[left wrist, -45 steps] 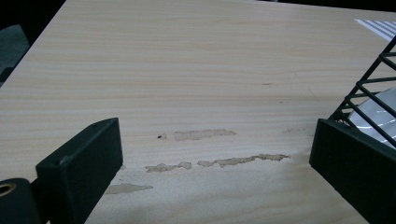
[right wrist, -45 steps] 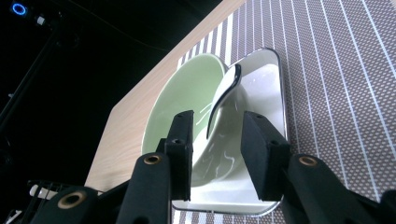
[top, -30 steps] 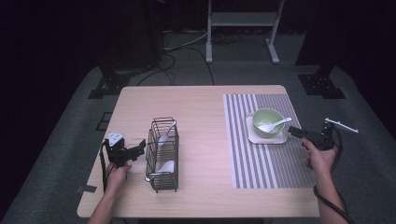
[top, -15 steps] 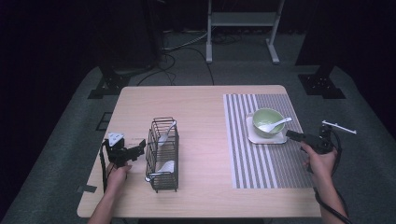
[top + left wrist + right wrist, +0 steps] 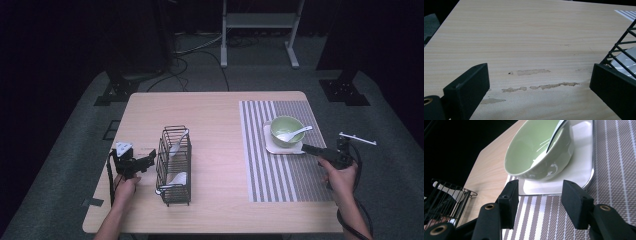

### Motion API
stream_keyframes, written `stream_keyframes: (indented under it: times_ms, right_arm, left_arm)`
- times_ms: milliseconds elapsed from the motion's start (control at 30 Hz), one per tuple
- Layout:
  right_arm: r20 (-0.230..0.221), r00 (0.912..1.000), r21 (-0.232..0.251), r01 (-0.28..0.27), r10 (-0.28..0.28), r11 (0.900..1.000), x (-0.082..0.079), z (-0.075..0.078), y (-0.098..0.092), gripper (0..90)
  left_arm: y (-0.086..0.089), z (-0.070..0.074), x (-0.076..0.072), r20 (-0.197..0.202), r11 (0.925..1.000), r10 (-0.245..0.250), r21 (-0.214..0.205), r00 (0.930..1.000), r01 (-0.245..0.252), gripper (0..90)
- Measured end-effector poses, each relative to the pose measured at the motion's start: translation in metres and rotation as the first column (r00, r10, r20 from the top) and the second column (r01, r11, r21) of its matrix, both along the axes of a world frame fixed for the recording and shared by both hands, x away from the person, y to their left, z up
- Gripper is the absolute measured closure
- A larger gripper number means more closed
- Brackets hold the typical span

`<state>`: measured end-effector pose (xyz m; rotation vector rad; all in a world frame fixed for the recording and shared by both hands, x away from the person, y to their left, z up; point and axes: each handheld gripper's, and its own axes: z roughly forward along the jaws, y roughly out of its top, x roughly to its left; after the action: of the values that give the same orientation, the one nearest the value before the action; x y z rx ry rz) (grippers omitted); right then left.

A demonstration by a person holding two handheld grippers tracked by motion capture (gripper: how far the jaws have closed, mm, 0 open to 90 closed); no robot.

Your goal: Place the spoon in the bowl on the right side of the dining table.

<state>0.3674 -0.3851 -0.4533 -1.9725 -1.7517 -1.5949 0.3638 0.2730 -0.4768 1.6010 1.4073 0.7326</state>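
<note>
Fingers of the right gripper (image 5: pixel 537 202) are seen parted, with nothing between them; they have just been opening. Just ahead of them, on the striped placemat (image 5: pixel 614 170), lies the white square plate (image 5: pixel 581 157), its near edge close to the fingertips but not gripped. On that plate the green bowl (image 5: pixel 536 152) is carried, and a white spoon (image 5: pixel 292 134) rests inside it with the handle leaning over the rim toward the right. In the high view the right gripper (image 5: pixel 311 149) is held low at the plate's right corner, and the bowl (image 5: pixel 286 129) sits on the placemat (image 5: pixel 280 175) at the right half of the worktop (image 5: pixel 215 115).

Fingers of the left gripper (image 5: pixel 537 85) are spread wide over bare worktop (image 5: pixel 524 37), nothing between them. The black wire rack (image 5: pixel 174 165), holding white utensils, stands just beside that gripper (image 5: pixel 145 161), its wires showing at the right finger's edge in the left gripper view.

No brand, label or writing can be read on any item.
</note>
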Motion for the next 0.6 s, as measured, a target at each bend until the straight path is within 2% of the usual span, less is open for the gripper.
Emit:
stream_keyframes:
  times_ms: [233, 600]
  right_arm:
    - [-0.004, 0.9998, -0.019, -0.021, 0.02, 0.9996, -0.005, -0.005, 0.006, 46.2]
    - [0.009, 0.9986, -0.017, -0.053, 0.053, 0.9985, -0.017, -0.006, 0.012, 45.4]
  left_arm:
    - [0.0, 0.0, 0.0, 0.0, 1.0, 0.0, 0.0, 1.0, 0.0, 1.6]
    - [0.0, 0.0, 0.0, 0.001, 1.0, 0.001, 0.002, 1.0, -0.001, 1.6]
